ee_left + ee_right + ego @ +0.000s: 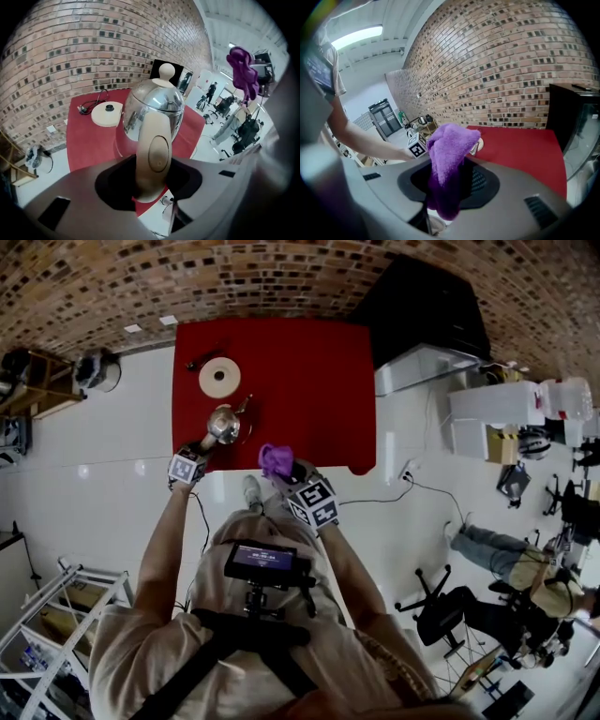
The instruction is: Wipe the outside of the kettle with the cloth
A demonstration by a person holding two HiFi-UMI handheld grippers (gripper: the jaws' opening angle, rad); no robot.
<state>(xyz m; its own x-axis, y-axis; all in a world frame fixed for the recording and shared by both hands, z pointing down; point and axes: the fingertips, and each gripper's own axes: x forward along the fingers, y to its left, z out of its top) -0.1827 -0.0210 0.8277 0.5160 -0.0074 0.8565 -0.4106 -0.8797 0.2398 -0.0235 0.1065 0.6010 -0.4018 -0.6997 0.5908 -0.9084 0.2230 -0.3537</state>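
A shiny steel kettle (224,424) with a cream knob stands near the front edge of the red table (309,381). In the left gripper view its cream handle (152,157) runs down between the jaws of my left gripper (150,187), which is shut on it. To the right of the kettle, at the table's front edge, my right gripper (286,472) is shut on a purple cloth (274,459). The cloth (447,150) sticks up out of the right gripper (445,197) in a bunch and hides most of the kettle (477,146) behind it.
The kettle's round cream base (219,378) lies behind the kettle, with a black cord (202,360) beside it. A black cabinet (422,306) stands at the table's right rear. Seated people and office chairs (506,568) are at the right, and a metal rack (56,615) at the lower left.
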